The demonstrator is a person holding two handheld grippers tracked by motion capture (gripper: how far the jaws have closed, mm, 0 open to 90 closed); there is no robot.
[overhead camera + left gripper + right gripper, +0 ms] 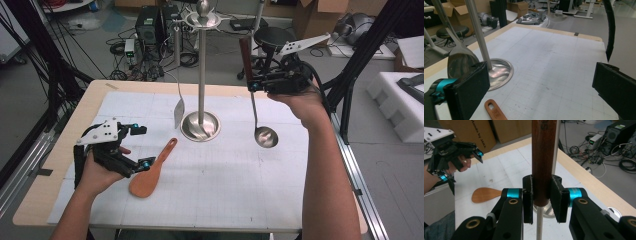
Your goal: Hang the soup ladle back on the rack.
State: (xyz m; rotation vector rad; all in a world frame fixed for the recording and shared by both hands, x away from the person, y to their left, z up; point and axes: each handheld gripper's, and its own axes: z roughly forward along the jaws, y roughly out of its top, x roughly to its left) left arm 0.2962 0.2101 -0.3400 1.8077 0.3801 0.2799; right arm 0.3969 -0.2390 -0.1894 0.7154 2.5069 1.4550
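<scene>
Even indoor light, soft shadows, slight blur

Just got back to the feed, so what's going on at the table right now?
The right gripper is shut on the wooden handle of a ladle, holding it upright above the table near the metal stand. A spatula hangs from the stand. The left gripper is open and holds nothing, beside a wooden rice paddle lying flat on the mat.

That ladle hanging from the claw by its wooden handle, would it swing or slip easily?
The ladle would probably swing: it hangs from the right claw, its bowl clear of the table. Slipping seems unlikely, since the pads clamp the wooden handle. Likely bottom-heavy.
</scene>
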